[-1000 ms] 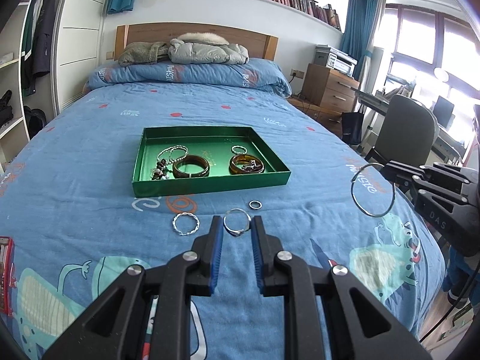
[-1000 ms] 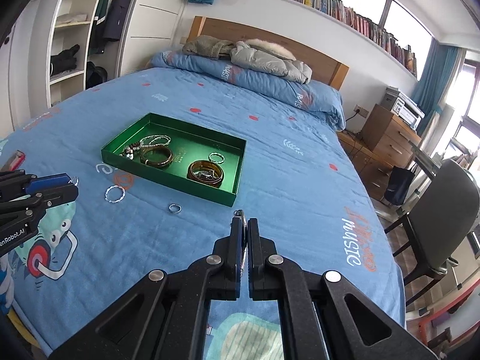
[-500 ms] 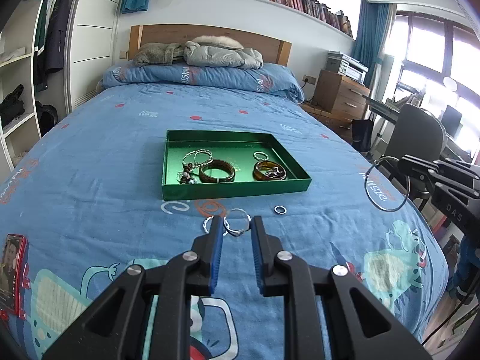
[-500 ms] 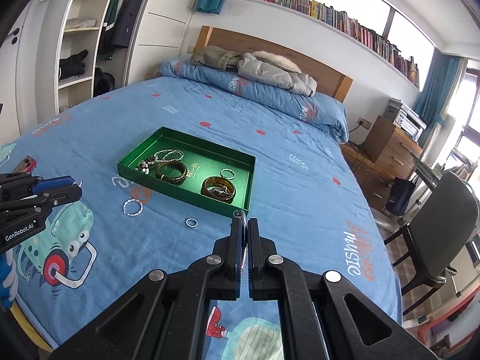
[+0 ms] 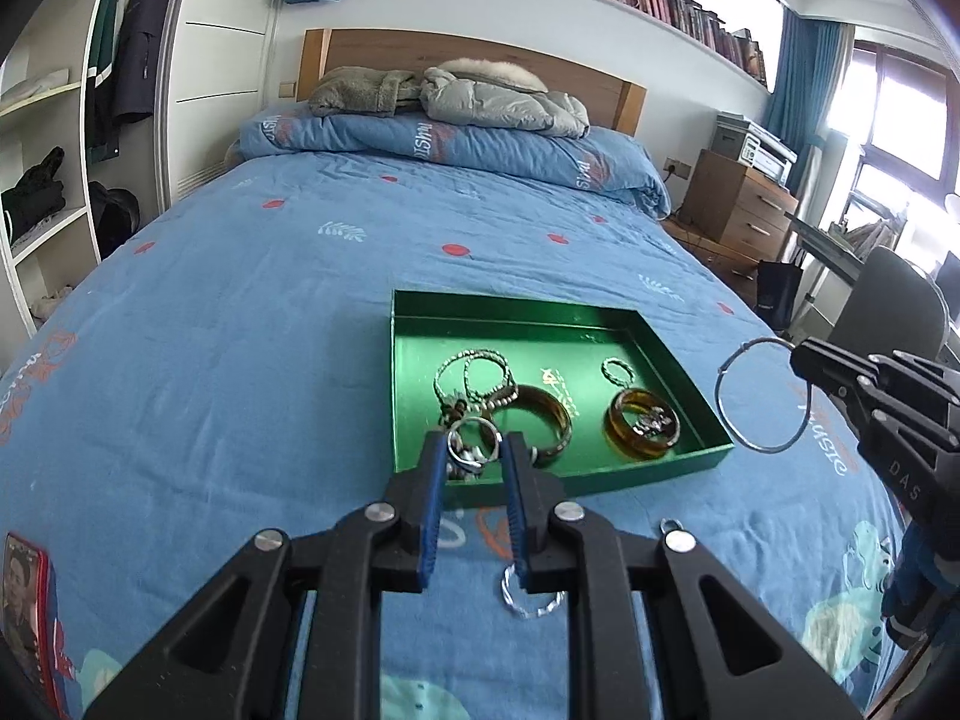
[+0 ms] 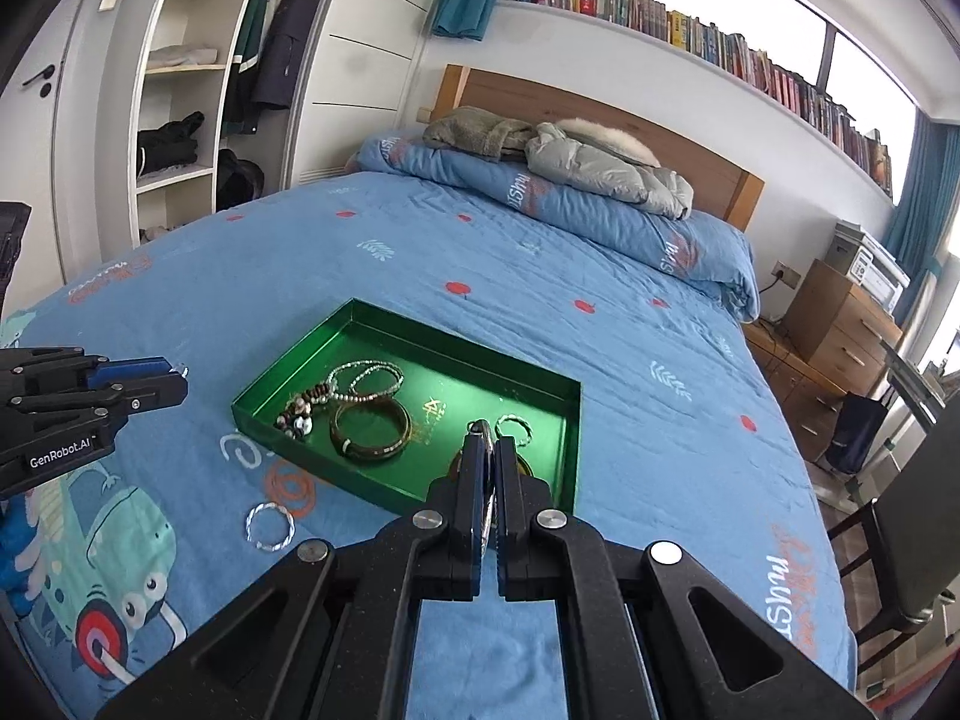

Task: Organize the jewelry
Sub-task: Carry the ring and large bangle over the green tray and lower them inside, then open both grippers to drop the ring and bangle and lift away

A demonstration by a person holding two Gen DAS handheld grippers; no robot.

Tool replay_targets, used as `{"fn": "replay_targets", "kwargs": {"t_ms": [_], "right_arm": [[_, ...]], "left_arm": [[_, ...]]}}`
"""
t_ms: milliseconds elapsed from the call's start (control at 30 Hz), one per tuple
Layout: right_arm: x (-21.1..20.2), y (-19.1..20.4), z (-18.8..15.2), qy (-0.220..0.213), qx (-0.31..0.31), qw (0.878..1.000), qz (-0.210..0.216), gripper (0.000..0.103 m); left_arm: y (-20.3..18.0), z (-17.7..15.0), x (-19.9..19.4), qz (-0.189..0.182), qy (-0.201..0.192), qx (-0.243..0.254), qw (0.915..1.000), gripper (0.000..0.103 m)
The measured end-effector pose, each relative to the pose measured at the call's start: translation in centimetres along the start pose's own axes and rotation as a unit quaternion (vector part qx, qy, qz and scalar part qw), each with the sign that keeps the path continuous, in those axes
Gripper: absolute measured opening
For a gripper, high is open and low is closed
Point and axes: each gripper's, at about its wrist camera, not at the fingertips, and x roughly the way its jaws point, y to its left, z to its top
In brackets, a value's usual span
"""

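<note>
A green tray (image 5: 708, 456) lies on the blue bed and holds bead strands, a dark bangle (image 5: 543, 417), an amber bangle (image 5: 639, 435) and a small ring. My left gripper (image 5: 474, 450) is shut on a small silver bracelet (image 5: 473, 447), held above the tray's near left corner. My right gripper (image 6: 487, 441) is shut on a thin silver wire bangle (image 5: 762, 396), seen edge-on in its own view, over the tray's near right part. A twisted silver bangle (image 6: 270, 525) lies on the bed in front of the tray (image 6: 264, 417).
A red phone (image 5: 24, 606) lies at the bed's near left edge. Jackets and a folded duvet lie at the headboard. A grey chair (image 6: 912, 516), a wooden dresser with a printer and a desk stand to the right of the bed. Open wardrobe shelves stand to the left.
Both grippers have moved forward toward the tray, each still holding its piece. The left one now holds the bracelet over the tray's near edge; the twisted bangle on the bed has passed beneath it.
</note>
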Motion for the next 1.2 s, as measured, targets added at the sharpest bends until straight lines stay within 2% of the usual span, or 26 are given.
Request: {"fn": "replay_targets", "kwargs": {"t_ms": [267,500,833,1200], "right_arm": [[8.3,0.7,3.1,0.002,0.009,1.000,0.026,0.003],[13.1,1.2,3.9,0.008,0.021,0.999,0.039,0.003],[17.4,1.2,2.7,0.036,0.052,0.997,0.050,0.003],[21.0,-3.2,1.1,0.087,0.133,0.986,0.042,0.003]], "left_arm": [[0.8,4.9,8.3,0.006,0.023,-0.022,0.9995,0.017],[0.8,5.7,14.1,0.017,0.052,-0.021,0.9983,0.017],[0.7,4.8,17.4,0.027,0.088,-0.023,0.9955,0.017],[0.8,4.0,19.4,0.037,0.115,-0.028,0.9923,0.017]]}}
